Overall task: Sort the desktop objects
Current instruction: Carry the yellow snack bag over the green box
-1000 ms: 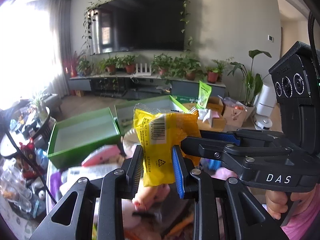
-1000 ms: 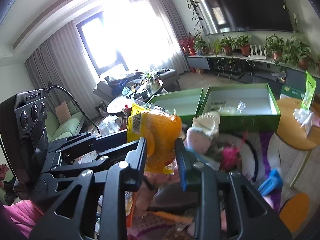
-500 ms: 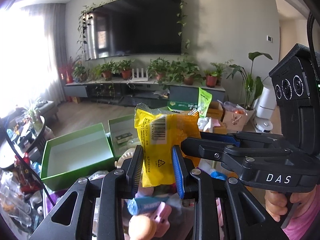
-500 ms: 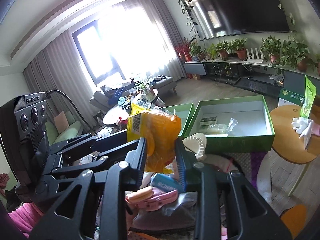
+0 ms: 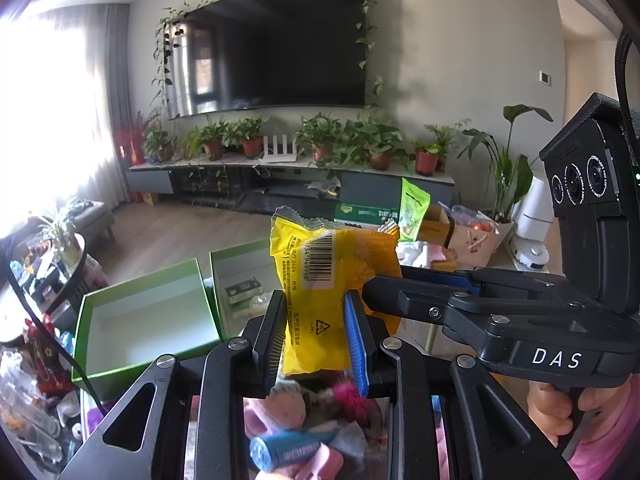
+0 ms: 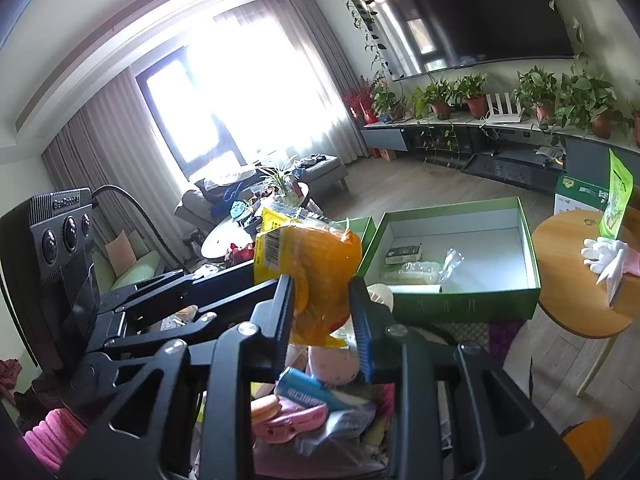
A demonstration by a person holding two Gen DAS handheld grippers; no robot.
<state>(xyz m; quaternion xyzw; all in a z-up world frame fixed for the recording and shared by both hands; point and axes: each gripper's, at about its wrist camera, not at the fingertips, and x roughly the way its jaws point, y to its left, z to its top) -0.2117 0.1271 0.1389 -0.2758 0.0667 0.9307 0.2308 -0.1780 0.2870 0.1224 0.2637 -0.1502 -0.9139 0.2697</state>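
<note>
Currently both tongs clench one yellow packet, held up in the air above the clutter. At the left an empty green box [image 5: 148, 320] lies open; the left tongs [image 5: 316, 336] pinch the packet [image 5: 320, 280] low on its barcoded side, and just right of it the right tongs [image 6: 324, 312] grip its orange face. Farther right, a second box [image 6: 460, 264] holds a few small packs. Thin crinkly film like this is probably light, soft and slippery, so the sealed edge or a flat side gives the surest hold without crushing the contents.
</note>
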